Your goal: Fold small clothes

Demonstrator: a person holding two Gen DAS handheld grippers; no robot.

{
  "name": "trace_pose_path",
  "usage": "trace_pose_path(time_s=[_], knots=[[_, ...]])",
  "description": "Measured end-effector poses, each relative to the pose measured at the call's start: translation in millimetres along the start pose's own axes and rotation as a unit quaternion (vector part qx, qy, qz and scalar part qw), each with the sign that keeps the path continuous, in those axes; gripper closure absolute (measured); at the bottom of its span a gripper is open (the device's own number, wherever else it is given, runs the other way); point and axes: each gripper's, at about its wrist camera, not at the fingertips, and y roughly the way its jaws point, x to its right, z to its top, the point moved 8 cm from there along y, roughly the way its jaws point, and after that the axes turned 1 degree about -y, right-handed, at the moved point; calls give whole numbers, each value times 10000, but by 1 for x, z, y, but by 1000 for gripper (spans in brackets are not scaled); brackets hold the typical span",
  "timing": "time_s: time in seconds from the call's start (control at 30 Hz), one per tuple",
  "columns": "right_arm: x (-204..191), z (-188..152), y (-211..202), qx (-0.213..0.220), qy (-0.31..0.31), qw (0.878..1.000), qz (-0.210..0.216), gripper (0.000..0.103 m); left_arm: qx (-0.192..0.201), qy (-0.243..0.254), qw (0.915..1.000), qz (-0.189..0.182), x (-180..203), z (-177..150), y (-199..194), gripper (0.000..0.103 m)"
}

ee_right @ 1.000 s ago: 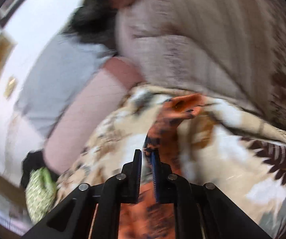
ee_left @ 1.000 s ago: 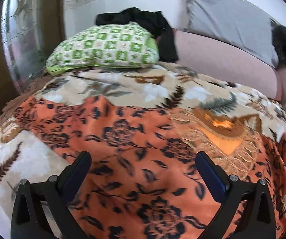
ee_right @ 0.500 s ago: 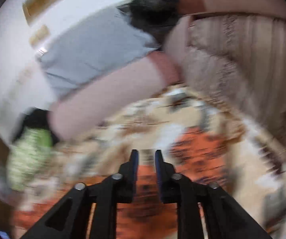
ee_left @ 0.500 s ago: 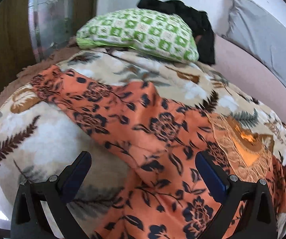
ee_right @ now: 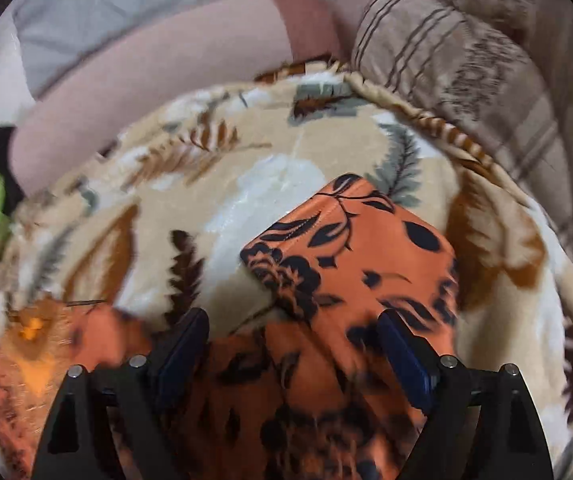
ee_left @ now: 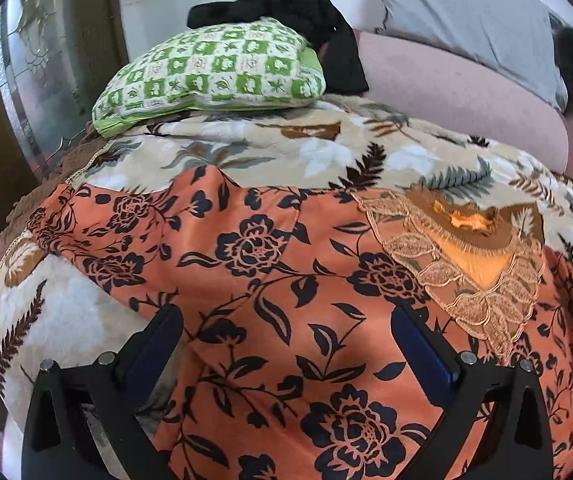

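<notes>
An orange garment with black flowers (ee_left: pixel 286 320) lies spread on a beige leaf-print blanket (ee_left: pixel 286 152). It has a lace neckline (ee_left: pixel 466 276) at the right. My left gripper (ee_left: pixel 286 344) is open and empty just above its middle. In the right wrist view a sleeve of the same garment (ee_right: pixel 350 248) lies flat on the blanket (ee_right: pixel 214 184). My right gripper (ee_right: pixel 294 340) is open above the sleeve's base, holding nothing.
A green checked pillow (ee_left: pixel 214 72) and black clothing (ee_left: pixel 310 12) lie at the bed's far end. A pink bolster (ee_left: pixel 458 92) and grey pillow (ee_left: pixel 466 16) line the back. A striped brown blanket (ee_right: pixel 466 60) lies at the right.
My right gripper was shut on the sleeve; it has opened and the sleeve now lies flat on the blanket. The left gripper's view swung left, then back, staying open.
</notes>
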Motion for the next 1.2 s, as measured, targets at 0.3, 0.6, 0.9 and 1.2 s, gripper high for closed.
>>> trace_pose_path(time_s=[0.3, 0.6, 0.9, 1.2], knots=[[32, 22, 12, 82, 517, 9984, -208, 94, -23, -126, 9999, -115, -4, 2, -1, 0], [-14, 20, -132, 772, 1367, 9606, 2293, 95, 147, -515, 9985, -82, -37, 12, -17, 0], [-231, -27, -236, 494, 470, 9097, 4096, 95, 150, -1344, 9841, 1155, -156, 13, -16, 0], [-421, -160, -167, -455, -331, 9067, 4180, 90, -137, -2280, 9645, 1322, -226, -2, -7, 0]])
